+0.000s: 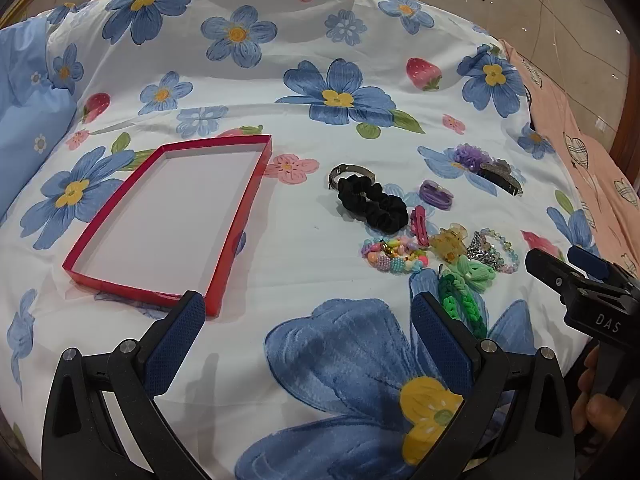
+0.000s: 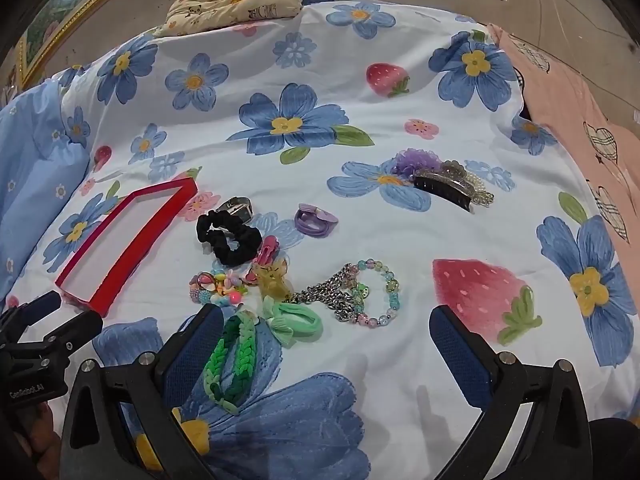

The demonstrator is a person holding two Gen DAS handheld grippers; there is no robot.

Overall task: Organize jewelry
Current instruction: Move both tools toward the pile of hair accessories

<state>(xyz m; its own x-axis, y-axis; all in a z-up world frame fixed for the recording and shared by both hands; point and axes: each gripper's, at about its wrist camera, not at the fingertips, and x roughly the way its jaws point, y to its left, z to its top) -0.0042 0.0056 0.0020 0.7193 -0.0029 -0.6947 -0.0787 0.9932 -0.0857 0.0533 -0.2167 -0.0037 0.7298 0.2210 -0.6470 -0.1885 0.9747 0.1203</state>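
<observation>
Hovering with jaws wide apart and gripping nothing: left gripper (image 1: 306, 312), right gripper (image 2: 326, 326). Lying just ahead of the right gripper's left finger, long axis running away from it: braided green rubber-band bracelet (image 2: 230, 360). Sitting well left on the flower-print bed quilt (image 1: 280, 60), bare quilt between: shallow red cardboard box lid (image 1: 172, 216).

I see a bed under a white quilt (image 1: 280, 240) printed with blue flowers. On it lie an empty shallow red cardboard tray (image 1: 168, 216), a black fabric scrunchie (image 1: 372, 204), a green braided bracelet (image 2: 228, 360) and a silver chain (image 2: 332, 296).
</observation>
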